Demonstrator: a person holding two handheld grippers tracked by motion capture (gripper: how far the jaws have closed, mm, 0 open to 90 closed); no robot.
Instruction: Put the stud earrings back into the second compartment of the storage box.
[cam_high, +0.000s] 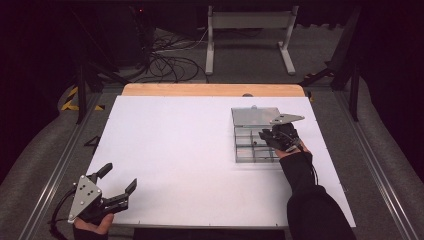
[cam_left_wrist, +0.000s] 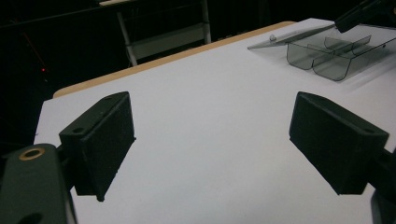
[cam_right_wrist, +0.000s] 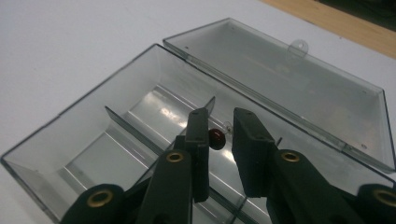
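Observation:
A clear plastic compartment box (cam_high: 236, 150) lies on the right half of the white table (cam_high: 175, 150), its lid (cam_high: 255, 116) folded flat open at the far side. My right gripper (cam_high: 264, 136) hangs over the box's compartments. In the right gripper view its jaws (cam_right_wrist: 220, 119) stand narrowly apart around a small dark red bead (cam_right_wrist: 216, 136). The bead touches the left jaw, with a gap to the right one. The box wall (cam_right_wrist: 93, 100) and lid (cam_right_wrist: 280, 79) lie beyond. My left gripper (cam_high: 120, 176) sits wide open at the near left corner, nothing between its fingers (cam_left_wrist: 212, 140).
A wooden strip (cam_high: 210, 90) runs along the table's far edge. Behind it on the floor stand a white metal frame (cam_high: 250, 35) and a tangle of cables (cam_high: 170, 60). The box (cam_left_wrist: 322, 65) appears far off in the left gripper view.

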